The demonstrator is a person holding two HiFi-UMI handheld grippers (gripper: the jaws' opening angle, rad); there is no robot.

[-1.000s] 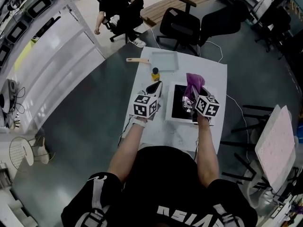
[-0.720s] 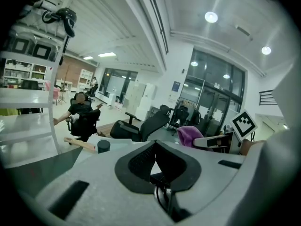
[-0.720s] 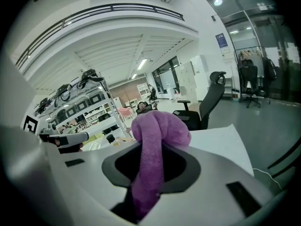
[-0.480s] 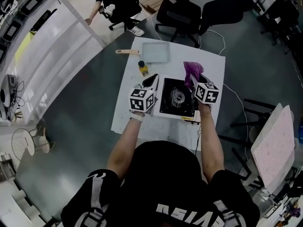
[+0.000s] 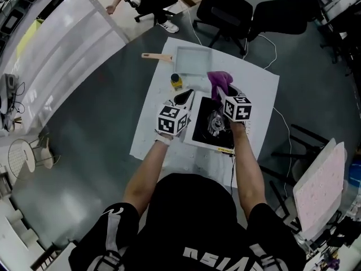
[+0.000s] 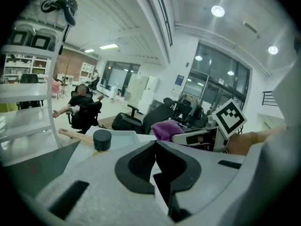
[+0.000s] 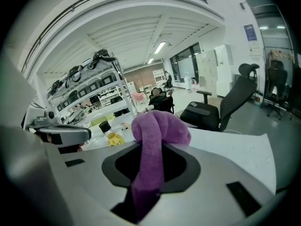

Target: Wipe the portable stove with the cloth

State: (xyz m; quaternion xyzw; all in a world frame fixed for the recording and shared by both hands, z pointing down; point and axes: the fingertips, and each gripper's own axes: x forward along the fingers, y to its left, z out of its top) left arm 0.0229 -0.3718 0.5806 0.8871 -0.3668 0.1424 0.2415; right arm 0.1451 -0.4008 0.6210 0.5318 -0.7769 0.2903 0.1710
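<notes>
Right tongs (image 7: 149, 160) clamped on the purple cloth (image 5: 219, 79), at the far edge of the portable stove (image 5: 204, 130) on the white table (image 5: 260, 92). Left tongs (image 6: 155, 150), jaws together and empty, just left of the stove.

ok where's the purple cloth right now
The purple cloth is clamped in the right gripper, by the far edge of the portable stove in the head view, just this side of the pale tray.

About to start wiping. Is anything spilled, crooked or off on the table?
Nothing stands out. The portable stove lies square on the table, no spill shows around it, and the purple cloth is clamped in the right gripper.
</notes>
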